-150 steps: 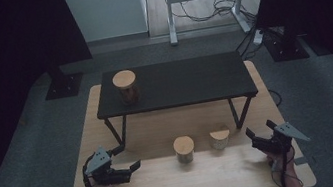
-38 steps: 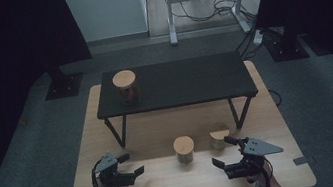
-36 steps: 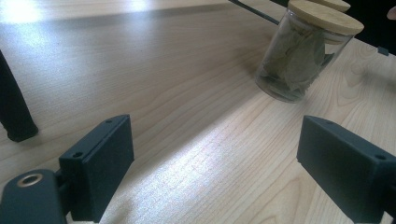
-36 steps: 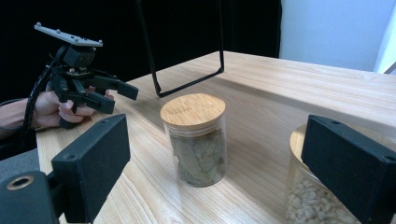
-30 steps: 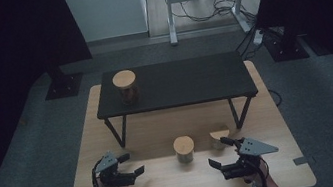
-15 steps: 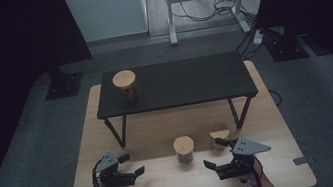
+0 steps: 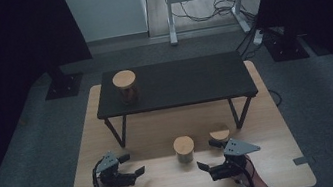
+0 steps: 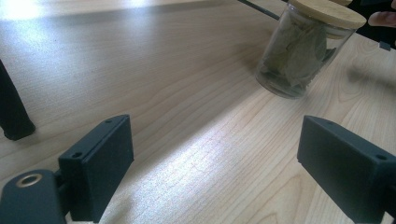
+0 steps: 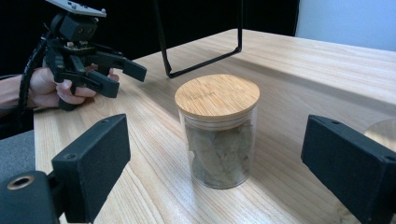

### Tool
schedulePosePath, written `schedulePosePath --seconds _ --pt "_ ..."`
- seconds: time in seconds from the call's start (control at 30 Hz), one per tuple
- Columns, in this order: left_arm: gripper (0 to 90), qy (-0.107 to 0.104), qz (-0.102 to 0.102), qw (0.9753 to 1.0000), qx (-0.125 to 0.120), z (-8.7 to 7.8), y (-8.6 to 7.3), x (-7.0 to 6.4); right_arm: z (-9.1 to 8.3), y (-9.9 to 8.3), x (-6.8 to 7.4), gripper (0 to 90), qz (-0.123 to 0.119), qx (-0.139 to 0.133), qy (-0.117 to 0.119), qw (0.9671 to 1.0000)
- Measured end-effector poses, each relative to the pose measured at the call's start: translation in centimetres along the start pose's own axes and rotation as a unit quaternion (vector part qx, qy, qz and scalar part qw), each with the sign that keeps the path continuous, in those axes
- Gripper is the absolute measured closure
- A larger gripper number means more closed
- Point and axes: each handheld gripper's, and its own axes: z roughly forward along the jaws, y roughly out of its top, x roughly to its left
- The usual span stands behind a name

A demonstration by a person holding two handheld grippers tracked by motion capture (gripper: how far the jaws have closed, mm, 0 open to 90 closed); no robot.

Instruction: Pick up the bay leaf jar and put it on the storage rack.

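Note:
A glass jar with a wooden lid (image 7: 184,149) stands on the light wooden table (image 7: 258,109), front middle, with dried leaves inside. My right gripper (image 7: 206,155) is just right of it, open, jaws pointing at it. In the right gripper view the jar (image 9: 219,128) stands upright between and beyond the spread jaws of that gripper (image 9: 217,156), not touched. My left gripper (image 7: 132,163) is open at the front left, pointing right. In the left gripper view the jar (image 8: 303,56) is far off at the upper right, and my gripper (image 8: 215,163) holds nothing.
A low black bench (image 7: 178,84) stands on the table's far half and carries another lidded jar (image 7: 125,86) at its left end. A third wooden-lidded jar (image 7: 219,133) sits near the bench's front right leg, behind my right gripper. The left gripper (image 9: 123,77) shows beyond the jar.
My right gripper has moved left from the table's right edge and turned toward the middle jar. The left gripper has stayed almost still, and the jars have not moved.

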Motion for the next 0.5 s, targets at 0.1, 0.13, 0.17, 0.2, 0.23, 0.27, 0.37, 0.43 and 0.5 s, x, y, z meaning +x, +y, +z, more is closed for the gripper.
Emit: schedulePosePath --seconds 0.1,0.13,0.17,0.2,0.23,0.27,0.37,0.43,0.5 --pt "10.1 0.001 0.003 1.0 0.002 0.0 0.0 -0.1 0.4 -0.1 0.1 7.5 0.0 0.003 -0.002 1.0" --pt "10.0 0.001 0.004 1.0 0.003 0.1 0.0 -0.1 0.6 -0.1 0.1 7.6 0.001 0.004 -0.004 1.0" --pt "10.0 0.002 0.004 1.0 0.004 0.1 0.0 -0.1 0.8 -0.1 0.2 7.7 0.0 0.005 -0.005 1.0" --pt "10.0 0.001 0.004 1.0 0.004 0.1 0.0 -0.1 0.9 -0.1 0.2 7.8 0.001 0.005 -0.005 1.0" --pt "10.0 0.001 0.004 1.0 0.004 0.1 0.0 -0.1 1.1 -0.2 0.2 7.8 0.001 0.006 -0.005 1.0" --pt "10.0 0.001 0.004 1.0 0.004 0.1 0.0 -0.1 1.3 -0.2 0.3 7.8 0.001 0.007 -0.006 1.0" --pt "10.0 0.001 0.004 1.0 0.004 0.1 0.0 -0.1 1.8 -0.3 0.2 8.0 0.003 0.011 -0.009 0.9999" --pt "10.0 0.001 0.004 1.0 0.004 0.1 0.0 -0.1 2.0 -0.4 0.2 8.0 0.003 0.013 -0.011 0.9998" --pt "10.0 0.001 0.004 1.0 0.004 0.1 0.0 -0.1 2.3 -0.4 0.2 8.0 0.002 0.016 -0.013 0.9998"
